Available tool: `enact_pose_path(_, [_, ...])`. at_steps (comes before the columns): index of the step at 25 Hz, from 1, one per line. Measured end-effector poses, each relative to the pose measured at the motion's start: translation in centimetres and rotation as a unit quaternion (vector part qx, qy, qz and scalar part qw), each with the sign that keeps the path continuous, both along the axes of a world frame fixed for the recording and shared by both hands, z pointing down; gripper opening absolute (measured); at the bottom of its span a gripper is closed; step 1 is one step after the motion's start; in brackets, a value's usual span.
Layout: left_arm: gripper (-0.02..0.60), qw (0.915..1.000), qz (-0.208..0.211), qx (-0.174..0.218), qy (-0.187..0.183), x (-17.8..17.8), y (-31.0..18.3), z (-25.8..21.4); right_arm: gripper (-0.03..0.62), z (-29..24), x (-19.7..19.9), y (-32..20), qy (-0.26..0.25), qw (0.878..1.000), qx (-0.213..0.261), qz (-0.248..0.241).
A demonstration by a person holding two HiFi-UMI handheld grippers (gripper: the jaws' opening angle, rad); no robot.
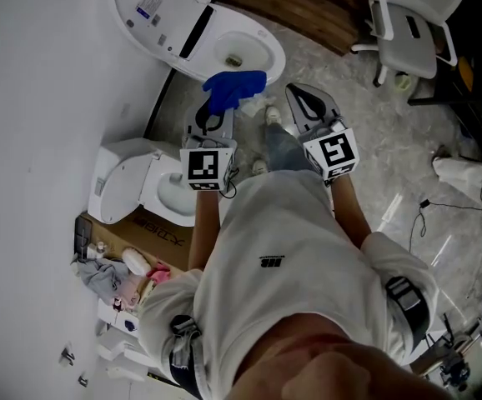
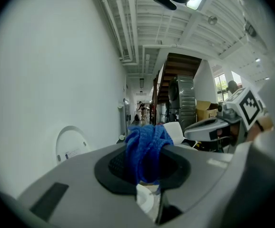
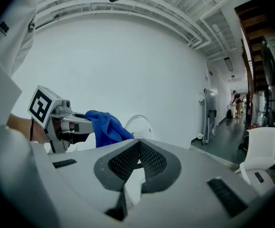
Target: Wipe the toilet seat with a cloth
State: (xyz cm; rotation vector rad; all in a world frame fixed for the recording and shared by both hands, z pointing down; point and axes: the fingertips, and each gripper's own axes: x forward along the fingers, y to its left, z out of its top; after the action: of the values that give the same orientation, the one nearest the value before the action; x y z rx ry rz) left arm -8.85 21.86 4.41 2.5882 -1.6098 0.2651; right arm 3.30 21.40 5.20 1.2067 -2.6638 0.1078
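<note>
Past the person's white cotton T-shirt (image 1: 283,248) we record the left gripper (image 1: 213,109) clamped on a crumpled blue cloth (image 1: 234,88) near the white oval toilet seat (image 1: 268,47), and the right gripper (image 1: 296,92) closed, empty.

A plain white wall (image 1: 49,73) filled the head view from 7 to 11 o'clock. The floor (image 1: 391,165) was grey stone. A dark wooden step (image 1: 308,2) lay at 12 o'clock, and a white chair (image 1: 416,23) stood at 1 o'clock. A brown box (image 1: 153,233) sat by the wall at 8 o'clock. In the left gripper view, white pipes (image 2: 123,23) ran along the ceiling. Brown stairs (image 2: 175,70) rose at 12 o'clock, and a bright window (image 2: 221,87) shone at 3 o'clock.
</note>
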Motion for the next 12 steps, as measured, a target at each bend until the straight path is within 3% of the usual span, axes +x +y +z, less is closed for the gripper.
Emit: enact_pose_path(12, [0.075, 0.9981, -0.040, -0.046, -0.003, 0.3, -12.2, 5.6, -0.005, 5.3, 0.6, -12.7, -0.003, 0.997, -0.054, -0.047])
